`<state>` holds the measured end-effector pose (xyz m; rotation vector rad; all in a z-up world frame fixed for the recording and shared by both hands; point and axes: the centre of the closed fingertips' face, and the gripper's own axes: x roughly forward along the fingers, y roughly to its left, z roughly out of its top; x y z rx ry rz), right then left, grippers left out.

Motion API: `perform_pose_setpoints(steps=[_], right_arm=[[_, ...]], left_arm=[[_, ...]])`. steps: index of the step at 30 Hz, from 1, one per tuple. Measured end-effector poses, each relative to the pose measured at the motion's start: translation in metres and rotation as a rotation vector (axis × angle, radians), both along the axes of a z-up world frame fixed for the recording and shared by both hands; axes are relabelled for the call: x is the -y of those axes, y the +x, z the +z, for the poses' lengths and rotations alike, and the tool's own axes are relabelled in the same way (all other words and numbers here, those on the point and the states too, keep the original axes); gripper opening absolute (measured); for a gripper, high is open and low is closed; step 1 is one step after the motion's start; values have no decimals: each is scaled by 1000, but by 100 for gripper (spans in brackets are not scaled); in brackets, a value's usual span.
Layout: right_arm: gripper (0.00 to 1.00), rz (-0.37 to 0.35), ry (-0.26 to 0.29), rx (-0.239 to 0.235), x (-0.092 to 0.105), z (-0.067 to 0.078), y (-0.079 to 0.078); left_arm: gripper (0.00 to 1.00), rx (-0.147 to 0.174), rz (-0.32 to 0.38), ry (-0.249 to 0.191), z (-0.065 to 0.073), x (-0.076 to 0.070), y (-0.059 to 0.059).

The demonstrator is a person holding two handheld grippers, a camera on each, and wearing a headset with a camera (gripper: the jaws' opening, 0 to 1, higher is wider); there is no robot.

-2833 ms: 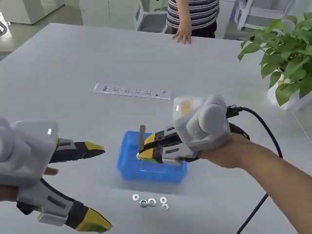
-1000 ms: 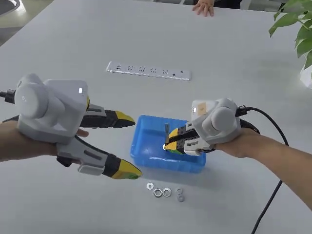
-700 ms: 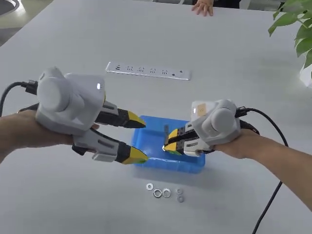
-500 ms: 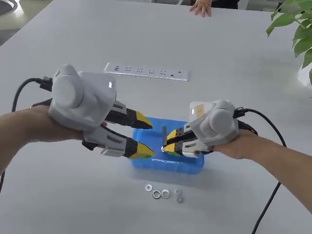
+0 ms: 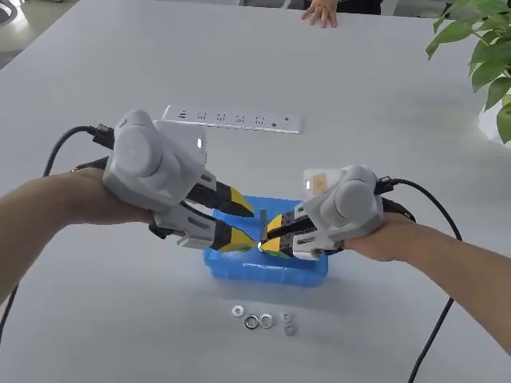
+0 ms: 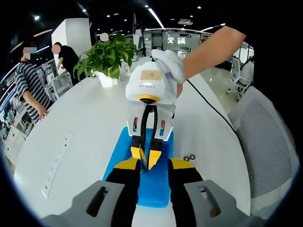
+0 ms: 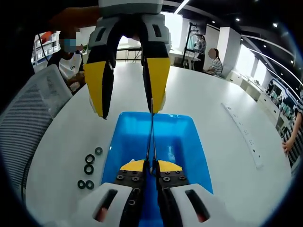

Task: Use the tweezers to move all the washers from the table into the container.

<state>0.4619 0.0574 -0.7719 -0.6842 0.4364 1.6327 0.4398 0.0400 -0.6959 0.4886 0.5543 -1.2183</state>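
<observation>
Head view: a grey table (image 5: pixel 383 96) with a power strip (image 5: pixel 231 120) on its far side. The left gripper (image 5: pixel 246 223) has swung in from the left, and its spread jaws now flank the tweezers (image 5: pixel 263 223). The right gripper (image 5: pixel 270 238) pinches these upright over the blue container (image 5: pixel 263 271). The washers (image 5: pixel 263 319) lie clustered just near of it, unmoved.

Left gripper view: the right gripper faces it closely.

Right gripper view: the tweezers' tip is beside one open yellow jaw, likely a regrip before picking.

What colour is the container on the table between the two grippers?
The container is bright blue; it shows best in the right gripper view.
</observation>
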Motion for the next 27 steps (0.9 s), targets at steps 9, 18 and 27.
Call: perform_pose_setpoints(steps=[9,18,27], right_arm=[[8,4,-2,-1,0,-1,-1],[8,5,-2,-1,0,0,-2],[9,-1,-12,-3,0,0,-2]], left_arm=[[23,17,-13,4,-2,9,8],[10,46,-18,-2,2,11,16],[6,65,-33,0,2,13,16]])
